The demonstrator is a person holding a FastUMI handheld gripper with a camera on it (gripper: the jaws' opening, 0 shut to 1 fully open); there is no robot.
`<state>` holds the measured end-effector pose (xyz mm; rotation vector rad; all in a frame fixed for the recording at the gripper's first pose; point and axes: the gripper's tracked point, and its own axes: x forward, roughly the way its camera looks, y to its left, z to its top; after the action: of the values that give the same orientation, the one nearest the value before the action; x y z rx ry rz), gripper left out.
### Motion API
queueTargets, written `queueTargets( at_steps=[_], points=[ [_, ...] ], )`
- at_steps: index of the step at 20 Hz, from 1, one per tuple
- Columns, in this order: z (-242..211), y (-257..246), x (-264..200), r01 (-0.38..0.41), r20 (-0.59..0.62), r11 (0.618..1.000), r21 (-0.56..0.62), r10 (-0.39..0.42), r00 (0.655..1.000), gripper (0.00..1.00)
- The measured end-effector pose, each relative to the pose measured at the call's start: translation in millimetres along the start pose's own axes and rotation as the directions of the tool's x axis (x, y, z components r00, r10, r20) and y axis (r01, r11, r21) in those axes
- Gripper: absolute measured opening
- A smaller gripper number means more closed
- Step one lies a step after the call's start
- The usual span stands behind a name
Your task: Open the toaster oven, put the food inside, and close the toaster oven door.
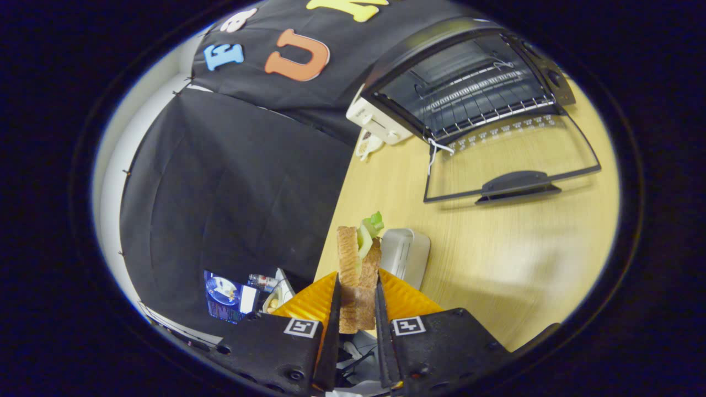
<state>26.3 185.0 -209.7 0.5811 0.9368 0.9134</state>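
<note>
While the toaster oven (469, 82) stands at the far end of the wooden desk (513, 242) with its glass door (510, 160) folded down flat and its wire rack (485, 113) bare, the hand-held gripper (357, 300) is closed on a sandwich (358, 270), both fingers pressing its toasted slices. Green lettuce (372, 225) pokes from the top. A small white box (405, 255) lies just beyond the sandwich, well short of the oven.
</note>
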Motion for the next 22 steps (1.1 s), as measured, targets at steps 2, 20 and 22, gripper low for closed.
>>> queueTargets(
  at_steps=[2, 20, 22],
  points=[
    [12, -4, -7, 0.028, 0.074, 0.996, -0.079, -0.022, 0.997, 0.35],
    [135, -96, -49, 0.003, 0.625, 0.947, 0.321, -0.215, 0.75, 0.35],
    [147, -112, -48, -0.047, 0.644, 0.922, 0.385, -0.232, 0.729, 0.35]
  ],
)
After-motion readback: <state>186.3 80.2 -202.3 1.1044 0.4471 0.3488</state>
